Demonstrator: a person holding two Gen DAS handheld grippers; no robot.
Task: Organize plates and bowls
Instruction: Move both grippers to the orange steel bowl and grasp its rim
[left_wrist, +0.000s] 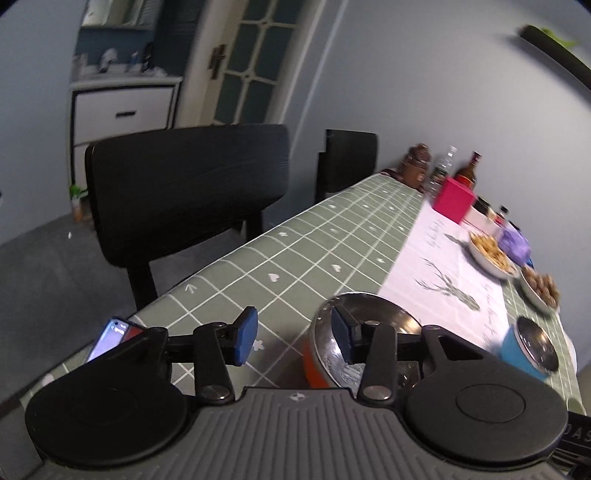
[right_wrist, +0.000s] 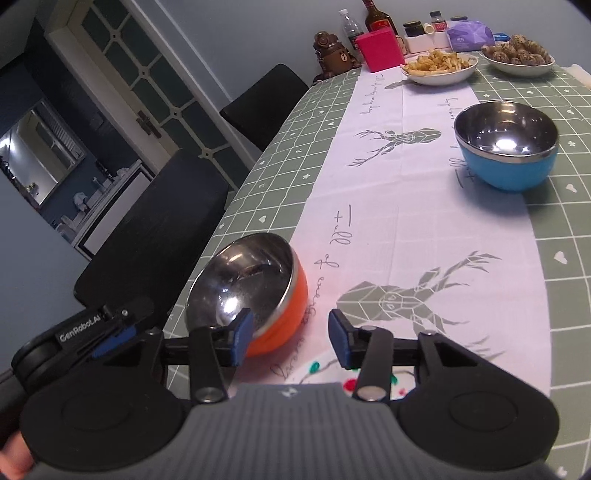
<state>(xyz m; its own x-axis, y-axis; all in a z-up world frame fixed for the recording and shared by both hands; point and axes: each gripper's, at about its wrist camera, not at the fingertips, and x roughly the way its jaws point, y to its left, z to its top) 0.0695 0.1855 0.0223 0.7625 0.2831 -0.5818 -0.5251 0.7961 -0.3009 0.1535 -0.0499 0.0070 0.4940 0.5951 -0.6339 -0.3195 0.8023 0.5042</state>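
- Left gripper (left_wrist: 293, 334): jaws apart, nothing between; hovered at near rim of orange bowl (left_wrist: 314, 365).
- Right gripper (right_wrist: 291, 338): jaws apart, empty, above decorated plate (right_wrist: 325, 373).
- Orange bowl: steel-lined, upright, at table edge; blue bowl (right_wrist: 508, 147) well apart, on white runner (right_wrist: 406, 229).
- Advised: straddle one rim squarely, pinch wall, nest bowls gently.

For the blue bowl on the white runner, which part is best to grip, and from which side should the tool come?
Grip the rim of the blue bowl, one finger inside the steel lining and one on the blue outer wall. It stands upright and open, and the wall is round and likely too wide to span. Come from above on the near side with the right tool, which is open and empty.
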